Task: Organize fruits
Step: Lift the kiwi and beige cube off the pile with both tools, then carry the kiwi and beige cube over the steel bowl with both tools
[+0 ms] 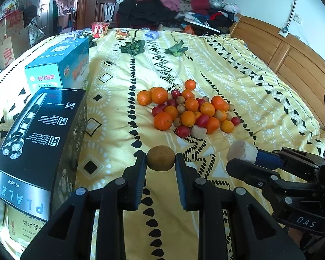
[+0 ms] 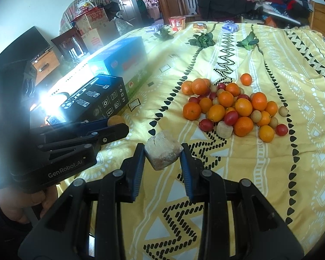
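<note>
Fruits (image 1: pixel 187 110) lie heaped on the bed (image 1: pixel 260 99), on its yellow patterned cover, a little beyond both grippers. Oranges, small red fruits and brown longans are mixed in the pile, and one orange (image 1: pixel 190 84) sits just apart at the far edge. A pale cut chunk (image 1: pixel 198 131) rests against the near side of the heap.

The left gripper (image 1: pixel 160 159) has its fingers clamped on a longan (image 1: pixel 160 158), one pad pressing on each side, and holds it above the cover. From the right wrist view that longan (image 2: pixel 116 120) only peeks out behind the left gripper's fingers (image 2: pixel 112 131).

The right gripper (image 2: pixel 163 157) has its fingers clamped on a pale, rough block (image 2: pixel 163 156) much like the chunk by the pile; the block is tilted, with a corner pointing down. In the left wrist view the same block (image 1: pixel 241 151) shows at the tip of the right gripper, just beside the left one. A hand (image 2: pixel 17 203) grips the left gripper's handle.

To the left of the fruits stand a black shaver box (image 1: pixel 39 143) and, behind it, a teal box (image 1: pixel 60 65). Green leafy sprigs (image 1: pixel 133 46) lie farther up the bed, and a red cup (image 1: pixel 100 29) stands near its far edge. Clothes (image 1: pixel 173 2) are piled beyond the bed.
</note>
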{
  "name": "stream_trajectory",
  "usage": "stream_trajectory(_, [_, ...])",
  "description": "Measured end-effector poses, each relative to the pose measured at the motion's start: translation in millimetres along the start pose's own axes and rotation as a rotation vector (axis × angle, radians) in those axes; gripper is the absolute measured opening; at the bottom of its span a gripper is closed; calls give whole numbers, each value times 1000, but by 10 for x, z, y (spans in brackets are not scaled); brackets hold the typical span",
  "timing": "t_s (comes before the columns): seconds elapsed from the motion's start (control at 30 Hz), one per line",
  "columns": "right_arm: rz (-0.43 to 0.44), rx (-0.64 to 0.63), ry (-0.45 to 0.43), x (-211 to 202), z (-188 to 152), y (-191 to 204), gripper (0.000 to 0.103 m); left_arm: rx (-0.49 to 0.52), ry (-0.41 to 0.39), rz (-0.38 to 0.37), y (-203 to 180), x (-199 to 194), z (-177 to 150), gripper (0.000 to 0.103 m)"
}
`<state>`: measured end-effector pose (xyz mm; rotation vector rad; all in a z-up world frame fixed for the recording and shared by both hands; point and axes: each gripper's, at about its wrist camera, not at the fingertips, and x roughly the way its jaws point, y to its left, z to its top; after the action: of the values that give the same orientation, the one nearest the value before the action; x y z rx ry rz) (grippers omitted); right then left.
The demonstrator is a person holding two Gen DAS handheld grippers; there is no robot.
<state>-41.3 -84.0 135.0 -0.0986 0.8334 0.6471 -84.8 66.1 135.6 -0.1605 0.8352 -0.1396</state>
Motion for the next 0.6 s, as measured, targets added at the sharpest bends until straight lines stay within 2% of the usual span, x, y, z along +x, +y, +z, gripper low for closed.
stream_trajectory(0.4, [25,-42,-28,-21,162,257,33,-39,-33,8,223,-233,14,27])
stream_trajectory(0.6, [62,-85,-63,-46,405,553,33,-88,-112,31,523,-616,137,27])
